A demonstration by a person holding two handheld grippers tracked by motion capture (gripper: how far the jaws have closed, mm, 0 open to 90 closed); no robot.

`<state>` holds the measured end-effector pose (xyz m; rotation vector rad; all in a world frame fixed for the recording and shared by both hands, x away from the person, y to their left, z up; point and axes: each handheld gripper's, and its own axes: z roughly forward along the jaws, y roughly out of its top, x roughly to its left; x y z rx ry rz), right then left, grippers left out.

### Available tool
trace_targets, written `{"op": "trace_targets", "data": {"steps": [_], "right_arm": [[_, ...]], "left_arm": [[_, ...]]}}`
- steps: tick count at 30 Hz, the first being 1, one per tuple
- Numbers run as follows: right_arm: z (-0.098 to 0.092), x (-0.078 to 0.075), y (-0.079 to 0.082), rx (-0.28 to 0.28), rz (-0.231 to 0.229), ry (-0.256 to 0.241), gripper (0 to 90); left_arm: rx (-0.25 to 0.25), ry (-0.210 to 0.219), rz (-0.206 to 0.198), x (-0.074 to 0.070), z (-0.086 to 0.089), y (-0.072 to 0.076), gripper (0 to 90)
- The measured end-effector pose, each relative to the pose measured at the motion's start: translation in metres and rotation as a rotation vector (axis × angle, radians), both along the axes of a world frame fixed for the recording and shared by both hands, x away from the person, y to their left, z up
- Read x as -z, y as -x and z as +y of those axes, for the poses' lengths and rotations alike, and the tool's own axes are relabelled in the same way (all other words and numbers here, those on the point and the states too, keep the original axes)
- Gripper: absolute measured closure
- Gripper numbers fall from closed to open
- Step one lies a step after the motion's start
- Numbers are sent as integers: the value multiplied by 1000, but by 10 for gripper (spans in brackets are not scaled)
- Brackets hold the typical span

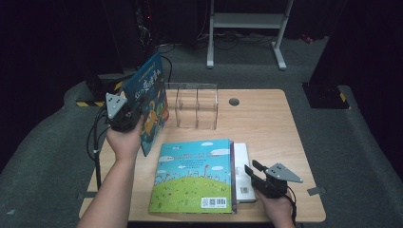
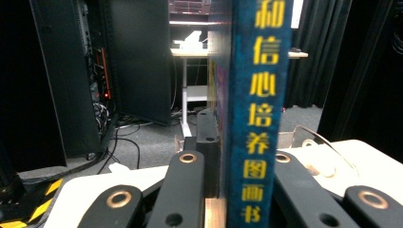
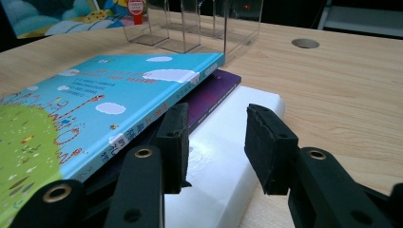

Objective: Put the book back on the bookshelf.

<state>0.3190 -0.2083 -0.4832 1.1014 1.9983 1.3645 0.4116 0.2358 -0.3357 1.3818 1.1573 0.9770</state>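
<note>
Item — dark-blue picture book [image 1: 151,102], held upright above the left rear of the desk [image 1: 266,123], just beside the clear acrylic rack [image 1: 196,105]. We are seeing the left gripper [image 1: 124,116] clamping it near its lower edge, jaws closed on the covers.

Item — right gripper [image 1: 256,175], jaws standing apart and holding nothing, hovering low over the white book [image 1: 243,166] at the front right of the desk.

Item — stack: light-blue book [image 1: 195,175] lying on a purple book [image 3: 216,90], which is overlapping the white one.

Risks, as we are judging them:
- The tall book is being held low, so it could pivot in the jaws and tip as it is steered toward a slot.
- A corner catching a divider could shove the light rack backwards or topple it.
- The right gripper, closing where it is, could pinch the purple cover together with the white book.

View notes — the left gripper view is giving us the spine [image 2: 259,109] with its yellow lettering and the jaws pressing either side, which the high view is not resolving. The right gripper view is revealing the layering of the three stacked books; the high view is supplying the gap between book and rack.
</note>
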Motion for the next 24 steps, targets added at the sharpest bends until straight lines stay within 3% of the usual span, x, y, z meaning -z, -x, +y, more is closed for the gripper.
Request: {"op": "trace_targets", "data": {"steps": [5,24], "right_arm": [[-1,-1,0,0,-1,-3,603],[-5,0,0,4,2,-10,606]], "left_arm": [[-10,2,3,2,-6,-16,833],[-41,-29,-5,14,-16,-51,833]]}}
